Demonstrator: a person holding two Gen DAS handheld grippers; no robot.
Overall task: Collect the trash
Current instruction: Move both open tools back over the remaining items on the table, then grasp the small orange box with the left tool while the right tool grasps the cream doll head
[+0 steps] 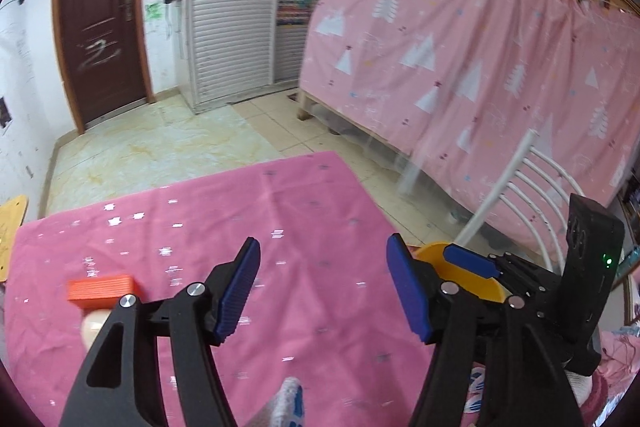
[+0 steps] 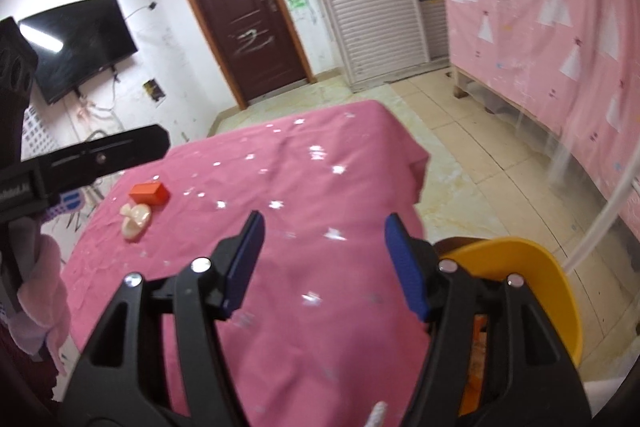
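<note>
Between pickups: left gripper (image 1: 324,285) and right gripper (image 2: 324,263) both agape, nothing between the pads. Orange block (image 2: 149,193) and pale crumpled scrap (image 2: 136,219) far left of the right jaws, on the pink cloth (image 2: 320,155). Next, likely: swing left, straddle, clamp.

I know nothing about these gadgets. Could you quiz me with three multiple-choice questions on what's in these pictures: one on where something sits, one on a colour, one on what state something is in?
1. Where does the orange block lie?
A. on the floor tiles
B. on the pink cloth, beside a cream lump
C. in the yellow bin

2. What colour are the tool pads?
A. blue
B. green
C. white

3. How does the left tool stand?
A. shut on the block
B. shut on paper
C. open, with nothing between its pads

Answers: 1 B, since the block rests on the cloth with the lump right next to it. 2 A, since both pads show blue. 3 C, since only bare cloth shows between the pads.
</note>
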